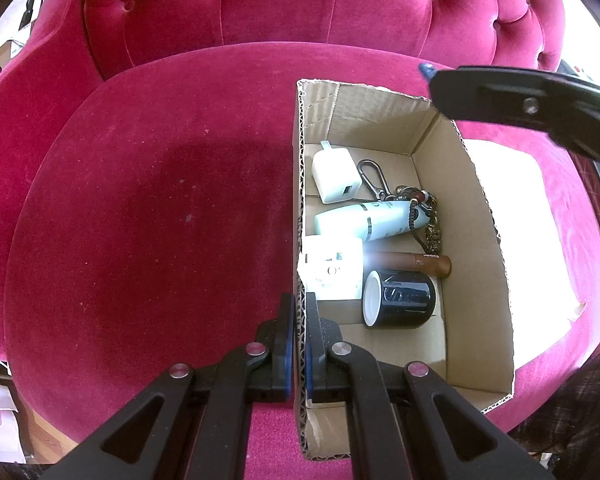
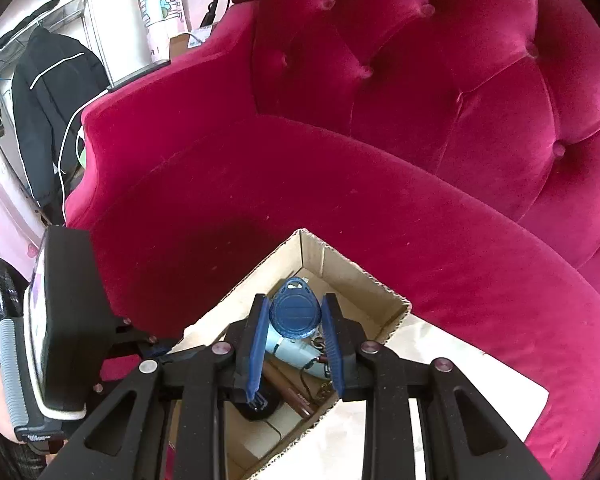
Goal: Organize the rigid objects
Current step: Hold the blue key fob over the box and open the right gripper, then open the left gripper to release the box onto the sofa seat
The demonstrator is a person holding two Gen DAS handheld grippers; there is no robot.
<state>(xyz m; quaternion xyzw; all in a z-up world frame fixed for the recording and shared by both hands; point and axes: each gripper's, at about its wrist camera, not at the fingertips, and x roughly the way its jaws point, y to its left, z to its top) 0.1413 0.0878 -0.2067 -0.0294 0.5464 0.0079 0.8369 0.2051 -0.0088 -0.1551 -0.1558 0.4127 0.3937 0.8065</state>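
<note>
Since the right gripper (image 2: 294, 320) is already pinching the blue fob (image 2: 294, 314) between its pads, what matters is that the box (image 1: 488, 216) sits right underneath it, so I'd guess it's a straight drop. Fob's ring end points far, over the tube (image 1: 370, 220) and charger (image 1: 336, 178). Left gripper (image 1: 299, 344) is clamped on the box's left wall, keeping it steady on the chair (image 1: 160, 200).
</note>
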